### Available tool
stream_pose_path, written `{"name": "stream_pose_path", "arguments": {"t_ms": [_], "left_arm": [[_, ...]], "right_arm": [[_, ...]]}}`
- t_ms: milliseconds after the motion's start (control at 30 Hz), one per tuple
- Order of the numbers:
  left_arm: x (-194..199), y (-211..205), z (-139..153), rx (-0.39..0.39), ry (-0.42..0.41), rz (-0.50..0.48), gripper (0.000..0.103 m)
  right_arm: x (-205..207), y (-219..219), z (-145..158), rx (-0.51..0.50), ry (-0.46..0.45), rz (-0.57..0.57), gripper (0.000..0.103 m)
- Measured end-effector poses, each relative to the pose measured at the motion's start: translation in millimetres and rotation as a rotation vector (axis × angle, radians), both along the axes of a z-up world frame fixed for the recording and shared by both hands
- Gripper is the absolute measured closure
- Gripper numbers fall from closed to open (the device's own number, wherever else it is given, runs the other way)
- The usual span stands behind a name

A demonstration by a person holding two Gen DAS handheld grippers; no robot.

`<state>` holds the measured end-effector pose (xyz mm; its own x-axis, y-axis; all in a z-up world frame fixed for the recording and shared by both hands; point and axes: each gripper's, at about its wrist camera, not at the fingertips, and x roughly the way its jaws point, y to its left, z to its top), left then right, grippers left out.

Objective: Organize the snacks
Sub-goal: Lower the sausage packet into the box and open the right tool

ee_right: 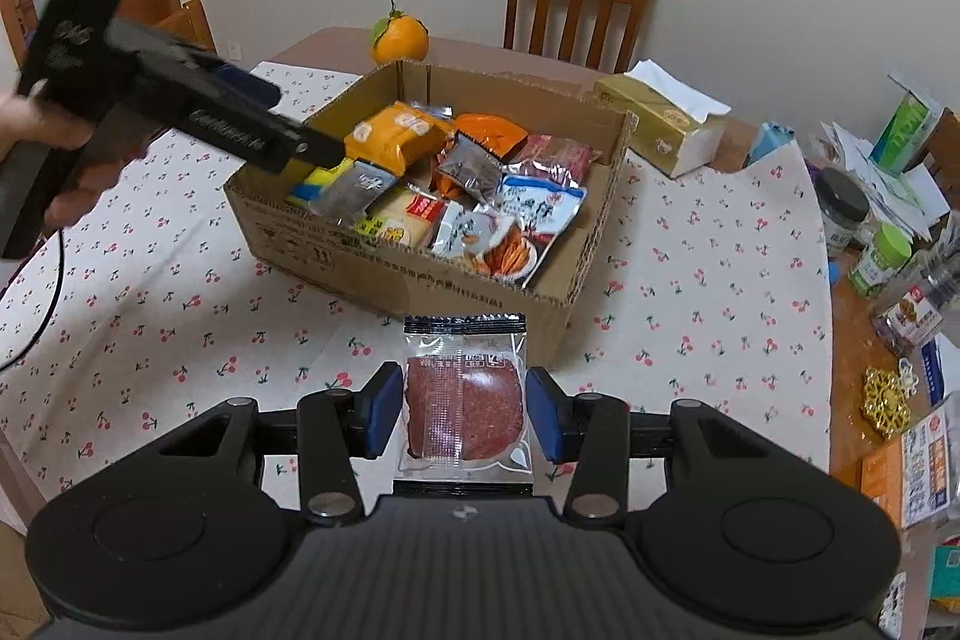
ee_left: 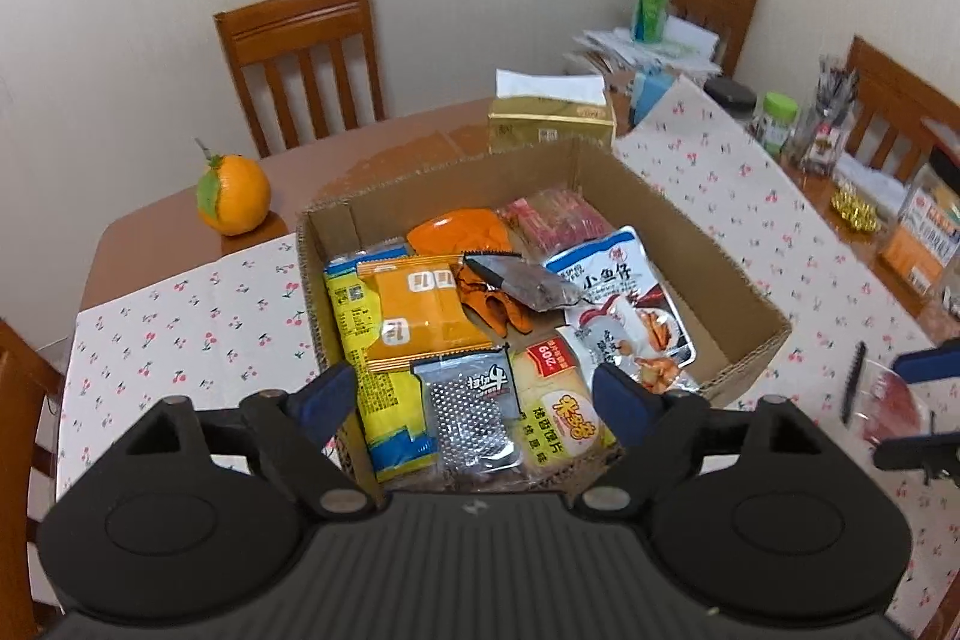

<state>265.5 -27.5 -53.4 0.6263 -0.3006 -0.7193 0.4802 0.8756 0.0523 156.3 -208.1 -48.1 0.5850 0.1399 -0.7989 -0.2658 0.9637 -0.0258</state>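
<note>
Straddling the red-filled packet (ee_right: 465,403), the right hand-held gripper (ee_right: 465,412) is standing open, touching nothing; closing off-centre risks crumpling it. Left hand-held gripper (ee_left: 474,400) is hovering open, empty, over the cardboard box (ee_left: 690,220).

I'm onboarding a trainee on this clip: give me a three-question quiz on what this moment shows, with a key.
1. True or false: the left gripper is clamped on a packet.
2. What sits between the right gripper fingers? A) clear packet with a red slice B) orange C) tissue box
3. Fill in: the cardboard box stands on a ____-print cloth.

Key: 1 false, it hangs open over the box; 2 A; 3 cherry.
</note>
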Motion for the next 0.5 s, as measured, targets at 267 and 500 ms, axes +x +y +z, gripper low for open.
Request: {"name": "stream_pose_path", "arguments": {"t_ms": [267,500], "left_arm": [[-43.4,18.7,16.2,-0.048,-0.131,0.118,0.002],[-67.3,30.5,21.5,-0.067,-0.168,0.194,0.002]], "right_arm": [[25.7,4.2,17.5,-0.009,-0.049,0.022,0.053],[69.7,4.4,27.3,0.019,-0.082,0.008,0.053]]}}
